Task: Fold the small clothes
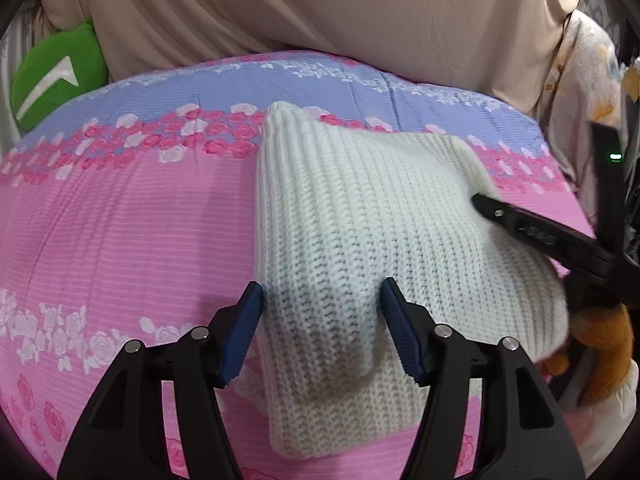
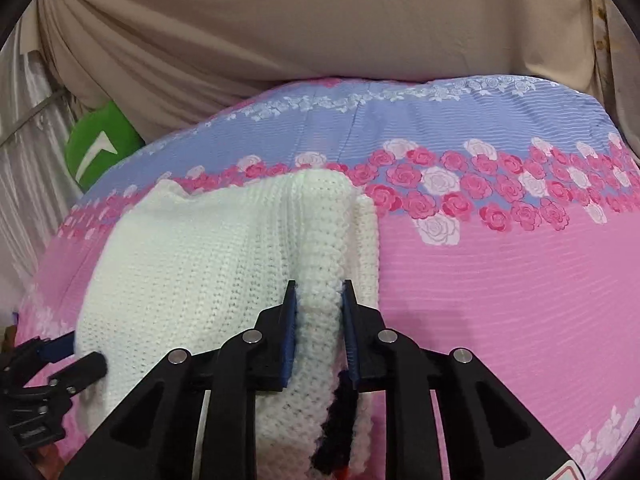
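Left wrist view: left gripper [image 1: 322, 300] has its jaws spread wide, a raised hump of the white knit garment [image 1: 360, 220] sitting between the blue pads [image 1: 244, 332] but not clamped, though the left pad looks to be against the knit's left edge; the garment lies on the pink floral bedsheet [image 1: 120, 240], running ahead of the jaws and off to their right, where the right gripper [image 1: 500, 212] comes in from the right edge with its finger low on the cloth. Green plush [image 1: 56, 80] is well off to the far left of the jaws, an orange plush toy [image 1: 600, 340] sits just past the garment's right side. Right wrist view: right gripper [image 2: 318, 292] jaws narrowed onto a thick rolled ridge of the knit, pinching it; the bulk of the garment spreads ahead and left of the jaws, a thinner layer edge lies just right of them, a dark yarn detail [image 2: 340, 420] hangs below the right pad. Left gripper [image 2: 80, 364] shows at the far left against the garment's near-left edge. Handling guess: chunky knit, light, very soft, zero stiffness, will sag and stretch if lifted by one point; ribbed texture should grip well on the pads, not slippery, not fragile, though loops could snag. Best hold is on the doubled fold edges or the thick rolled ridge, both grippers spaced apart along one edge so the layer carries over flat
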{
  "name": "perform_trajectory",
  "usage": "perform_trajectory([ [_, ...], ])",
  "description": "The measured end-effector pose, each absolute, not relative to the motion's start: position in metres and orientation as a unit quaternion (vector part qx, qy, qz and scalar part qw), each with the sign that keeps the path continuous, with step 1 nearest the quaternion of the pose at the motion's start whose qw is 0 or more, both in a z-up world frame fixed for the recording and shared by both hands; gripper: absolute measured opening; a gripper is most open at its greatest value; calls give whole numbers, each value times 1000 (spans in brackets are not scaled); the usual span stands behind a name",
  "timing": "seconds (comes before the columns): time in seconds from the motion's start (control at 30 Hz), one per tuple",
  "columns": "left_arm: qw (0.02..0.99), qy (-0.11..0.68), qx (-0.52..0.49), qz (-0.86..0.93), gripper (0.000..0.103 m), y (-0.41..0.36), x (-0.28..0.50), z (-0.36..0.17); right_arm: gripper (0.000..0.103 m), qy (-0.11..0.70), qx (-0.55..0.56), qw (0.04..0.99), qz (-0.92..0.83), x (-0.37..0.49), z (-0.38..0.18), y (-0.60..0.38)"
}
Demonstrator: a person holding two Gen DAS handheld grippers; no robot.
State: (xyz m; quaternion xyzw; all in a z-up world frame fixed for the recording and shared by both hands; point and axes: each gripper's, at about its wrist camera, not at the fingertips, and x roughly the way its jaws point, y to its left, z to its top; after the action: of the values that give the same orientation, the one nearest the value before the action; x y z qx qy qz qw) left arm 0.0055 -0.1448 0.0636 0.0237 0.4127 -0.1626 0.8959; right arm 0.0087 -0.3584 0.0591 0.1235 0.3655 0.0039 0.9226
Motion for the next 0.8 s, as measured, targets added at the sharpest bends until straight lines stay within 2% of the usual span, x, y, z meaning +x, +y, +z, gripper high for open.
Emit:
perform_trajectory([
  [0.13, 898, 411, 34, -155, 59, -149, 4, 63, 19, 319, 112, 941, -6, -40, 100, -348],
  [0.23, 898, 412, 35, -150, 59, -149, 4, 63, 23, 318, 100, 943, -1, -75, 105, -338],
  [0.33, 899, 412, 41, -143, 59, -152, 2, 63, 23, 339, 85, 937, 10, -103, 89, -322],
  [0.47, 902, 408, 55, -130, 59, -157, -3, 63, 22, 409, 75, 910, -3, -97, 30, -317],
  [0.5, 902, 408, 58, -129, 59, -158, -4, 63, 17, 404, 80, 911, -3, -95, 24, -317],
  [0.57, 903, 407, 63, -125, 60, -158, -7, 63, 17, 397, 101, 912, 1, -99, 28, -322],
  [0.67, 904, 405, 55, -127, 60, -149, -12, 68, 19, 370, 126, 920, 13, -111, 51, -328],
  [0.8, 912, 389, 43, -120, 60, -136, -16, 82, 31, 332, 157, 930, 30, -113, 80, -342],
])
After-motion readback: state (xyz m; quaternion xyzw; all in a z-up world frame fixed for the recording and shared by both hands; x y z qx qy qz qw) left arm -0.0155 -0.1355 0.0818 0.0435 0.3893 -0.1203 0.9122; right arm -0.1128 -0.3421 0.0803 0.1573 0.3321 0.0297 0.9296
